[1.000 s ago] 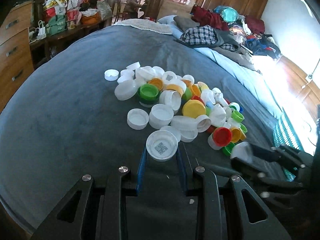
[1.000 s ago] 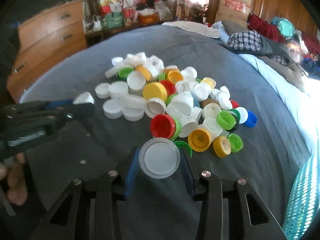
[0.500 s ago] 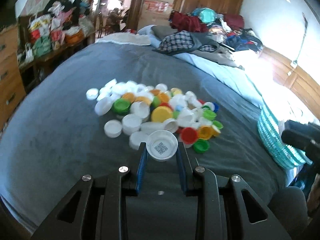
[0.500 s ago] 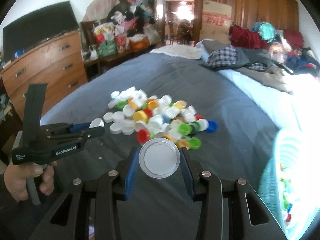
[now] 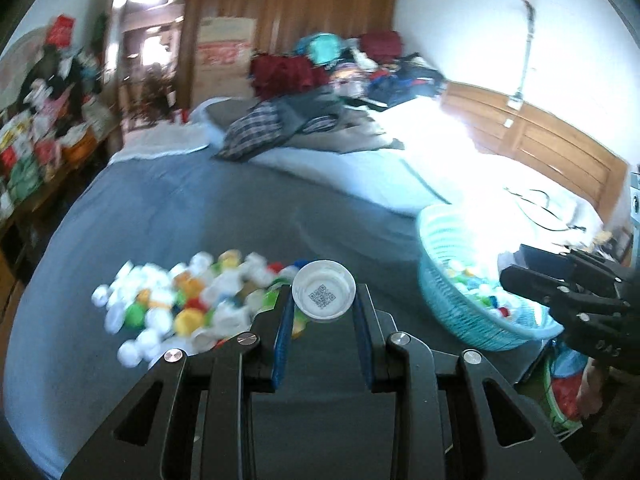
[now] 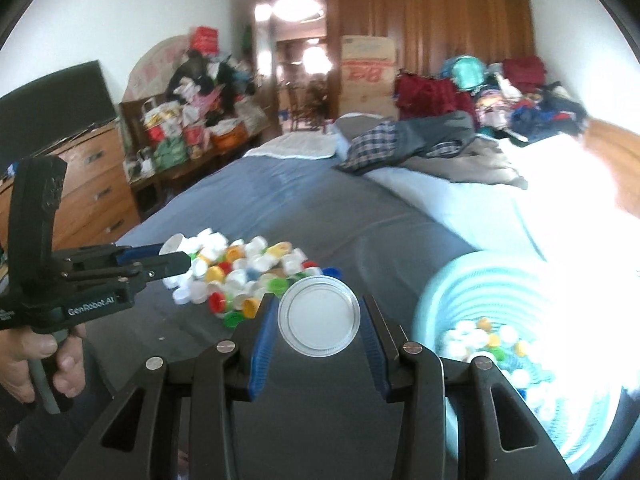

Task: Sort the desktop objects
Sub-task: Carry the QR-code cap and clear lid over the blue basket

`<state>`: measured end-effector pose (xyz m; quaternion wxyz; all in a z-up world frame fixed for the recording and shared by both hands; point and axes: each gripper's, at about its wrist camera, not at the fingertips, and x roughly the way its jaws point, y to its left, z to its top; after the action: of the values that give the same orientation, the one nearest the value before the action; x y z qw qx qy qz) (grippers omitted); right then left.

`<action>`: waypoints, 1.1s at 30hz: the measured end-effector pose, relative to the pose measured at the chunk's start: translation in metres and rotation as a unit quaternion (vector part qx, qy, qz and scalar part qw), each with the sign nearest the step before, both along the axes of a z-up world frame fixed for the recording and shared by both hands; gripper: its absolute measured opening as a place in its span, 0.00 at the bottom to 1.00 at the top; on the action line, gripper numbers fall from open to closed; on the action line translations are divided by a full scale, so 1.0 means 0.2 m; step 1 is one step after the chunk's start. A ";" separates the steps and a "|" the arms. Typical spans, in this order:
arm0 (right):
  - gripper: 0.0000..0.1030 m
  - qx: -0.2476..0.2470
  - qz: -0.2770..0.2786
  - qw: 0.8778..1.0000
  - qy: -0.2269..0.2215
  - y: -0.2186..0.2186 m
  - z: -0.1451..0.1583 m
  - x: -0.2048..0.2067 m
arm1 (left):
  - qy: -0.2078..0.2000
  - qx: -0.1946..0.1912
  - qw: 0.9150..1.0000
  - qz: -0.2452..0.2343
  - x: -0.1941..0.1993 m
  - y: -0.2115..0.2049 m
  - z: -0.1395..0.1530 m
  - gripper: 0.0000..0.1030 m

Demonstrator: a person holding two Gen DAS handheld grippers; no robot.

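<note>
My left gripper (image 5: 324,300) is shut on a white bottle cap with a QR code inside (image 5: 323,292) and holds it in the air above the grey bedspread. My right gripper (image 6: 319,322) is shut on a larger flat white lid (image 6: 319,315), lifted beside the teal basket (image 6: 452,280). A pile of white, yellow, green and red caps (image 5: 180,304) lies on the bed; it also shows in the right wrist view (image 6: 240,272). The teal basket (image 5: 444,304) holds several caps. The left gripper also shows in the right wrist view (image 6: 174,258).
The basket sits at the bed's right edge. Clothes (image 6: 420,140) and a white sheet (image 5: 360,176) cover the far side of the bed. A wooden dresser (image 6: 92,196) and cluttered shelves stand on the left. The right gripper's body (image 5: 568,292) shows at the right.
Both grippers have lifted away from the cap pile and swung right toward the teal basket, each still holding its cap. The basket is now in full view.
</note>
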<state>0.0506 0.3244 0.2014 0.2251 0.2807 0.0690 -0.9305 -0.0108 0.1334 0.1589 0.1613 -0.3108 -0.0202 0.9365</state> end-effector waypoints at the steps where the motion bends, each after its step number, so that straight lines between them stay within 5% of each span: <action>1: 0.43 -0.002 -0.010 1.000 0.004 0.06 0.02 -0.01 | 0.003 -0.001 1.000 -0.008 -0.02 0.05 0.02 0.24; 18: 0.43 -0.019 -0.143 0.989 0.027 0.80 0.23 -0.11 | -0.005 -0.014 0.988 -0.153 -0.35 0.94 0.22 0.24; 33: 0.43 -0.029 -0.163 0.986 0.005 0.99 0.18 -0.14 | -0.030 -0.032 0.984 -0.172 -0.43 1.17 0.12 0.24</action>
<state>0.0232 0.5214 0.2380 0.0787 0.2763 -0.0038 -0.9578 -0.0973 0.3671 0.1820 0.3094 -0.3423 0.0583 0.8852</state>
